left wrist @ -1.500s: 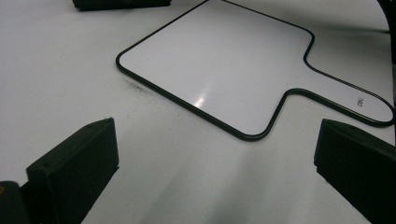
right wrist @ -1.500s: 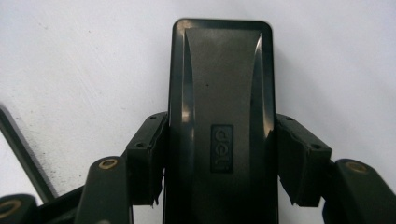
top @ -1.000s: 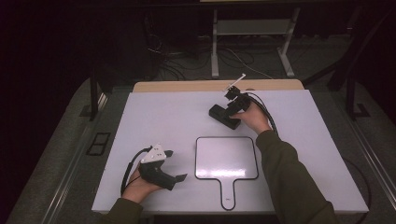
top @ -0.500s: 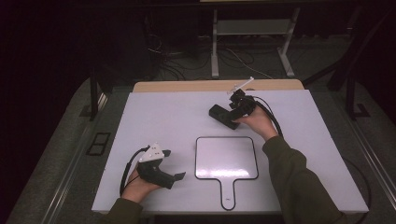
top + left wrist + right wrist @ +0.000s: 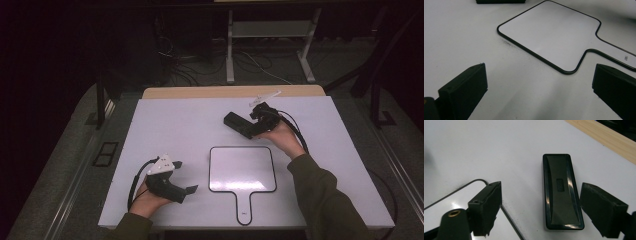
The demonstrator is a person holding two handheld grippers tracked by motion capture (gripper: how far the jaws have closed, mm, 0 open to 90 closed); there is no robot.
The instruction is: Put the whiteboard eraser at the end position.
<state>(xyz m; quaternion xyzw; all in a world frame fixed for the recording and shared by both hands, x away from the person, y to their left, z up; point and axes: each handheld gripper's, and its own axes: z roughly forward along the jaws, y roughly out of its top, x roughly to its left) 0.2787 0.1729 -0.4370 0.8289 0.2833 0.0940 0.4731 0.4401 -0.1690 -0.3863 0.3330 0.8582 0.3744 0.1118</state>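
Note:
A black eraser lies flat on the white table, right of centre toward the back. My right gripper sits just to its right. In the right gripper view the eraser lies between the jaws, close to the right one, and neither pad presses on it. The right gripper is open, its jaws just having been opening. A small white board with a black rim and handle lies near the front. My left gripper rests at the front left, open and empty, with the board ahead of it.
A wooden strip runs along the table's far edge. Beyond it the dark floor holds cables and a metal stand. The board's corner lies just left of my right gripper's left jaw.
My right hand has shifted to the right while the eraser stayed on the table. The left hand has kept still.

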